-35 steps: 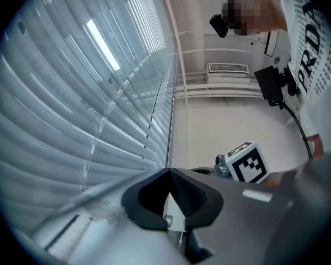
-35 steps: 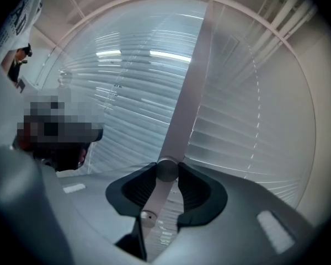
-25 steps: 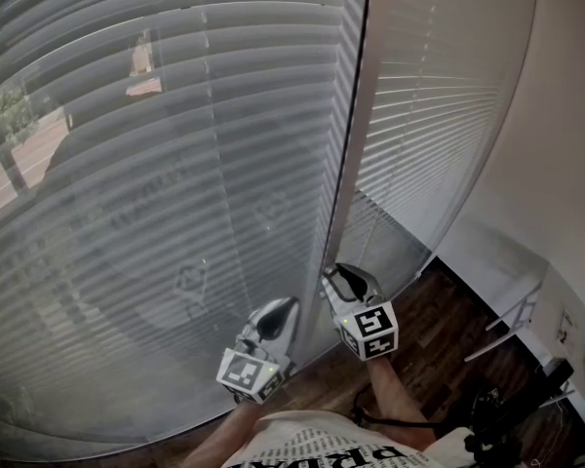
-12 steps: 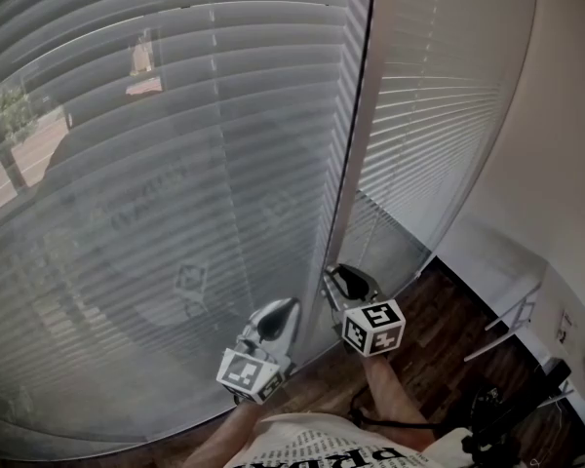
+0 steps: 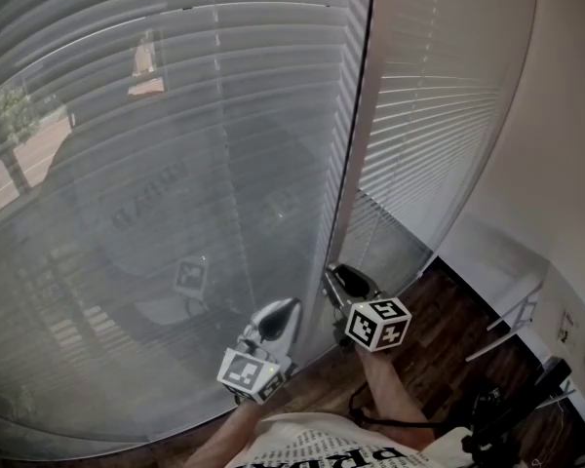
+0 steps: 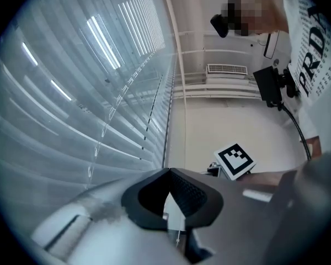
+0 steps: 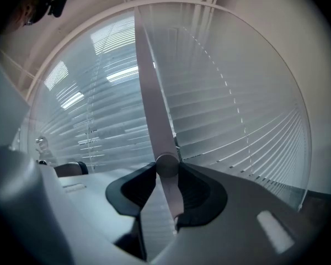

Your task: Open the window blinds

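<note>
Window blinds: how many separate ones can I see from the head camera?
2. A wide blind fills the left of the head view; a narrower blind hangs to the right of the pale upright strip between them. More may hang beyond the frame.

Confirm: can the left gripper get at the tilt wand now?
Probably yes. The left gripper sits close beside the right gripper, which is clamped on the tilt wand, with nothing between them. Its own jaws are together, so they'd need opening first.
</note>
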{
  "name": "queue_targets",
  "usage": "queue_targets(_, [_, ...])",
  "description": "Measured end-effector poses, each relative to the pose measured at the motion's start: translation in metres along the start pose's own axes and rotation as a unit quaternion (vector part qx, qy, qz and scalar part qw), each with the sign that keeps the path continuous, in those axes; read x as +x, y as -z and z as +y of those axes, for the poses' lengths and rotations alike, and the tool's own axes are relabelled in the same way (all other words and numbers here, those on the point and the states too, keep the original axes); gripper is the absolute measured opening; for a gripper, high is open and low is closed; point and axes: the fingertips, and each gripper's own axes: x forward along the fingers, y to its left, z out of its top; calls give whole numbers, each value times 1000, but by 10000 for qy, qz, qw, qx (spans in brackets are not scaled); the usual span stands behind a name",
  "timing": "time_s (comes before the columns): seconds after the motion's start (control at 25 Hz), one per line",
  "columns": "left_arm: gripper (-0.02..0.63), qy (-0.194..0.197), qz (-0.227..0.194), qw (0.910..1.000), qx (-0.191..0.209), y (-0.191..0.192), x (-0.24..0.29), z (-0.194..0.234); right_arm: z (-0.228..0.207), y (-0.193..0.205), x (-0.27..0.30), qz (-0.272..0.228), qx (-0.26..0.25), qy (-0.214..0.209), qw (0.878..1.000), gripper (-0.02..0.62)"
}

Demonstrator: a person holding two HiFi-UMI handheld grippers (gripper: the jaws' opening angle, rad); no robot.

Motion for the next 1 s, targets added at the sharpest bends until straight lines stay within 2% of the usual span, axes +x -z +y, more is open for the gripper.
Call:
queue_targets(0.12, [-8,15,26,10000,17,1,-1,0,0,0,0,-19,-351,57,9994,123])
queue_targets(0.24, [-8,69,38,10000,6,2,-1,-1,2,-4,-4,106,-1537,258,9877,124])
queue_targets(0.36, [-8,83,26,10000,13,1,0,-1,8,-9,-7,280,-2760,305,9603,133])
queue_targets(0.48, [-8,108,27,9999,-17,2,2,-2,13,-9,-8,418,-3646,223,9300,140])
queue_targets(0.56, [-8,143,34,9999,-25,3,2,-4,17,-9,-8,491,-4223,188,9049,143])
queue_targets(0.64, [-8,160,38,9999,9,1,3,-5,20,-8,-7,579,-4712,195,8799,146])
queue_targets(0.8, [-8,181,15,9998,4,3,3,-5,18,-2,-1,843,-5393,278,8374,144])
queue_targets(0.88, [-8,193,-10,9998,9,3,3,-5,17,0,1,891,-5553,329,8262,139])
queue_targets(1.0, [-8,218,-71,9997,23,5,3,-4,16,-1,1,800,-5585,364,8248,124])
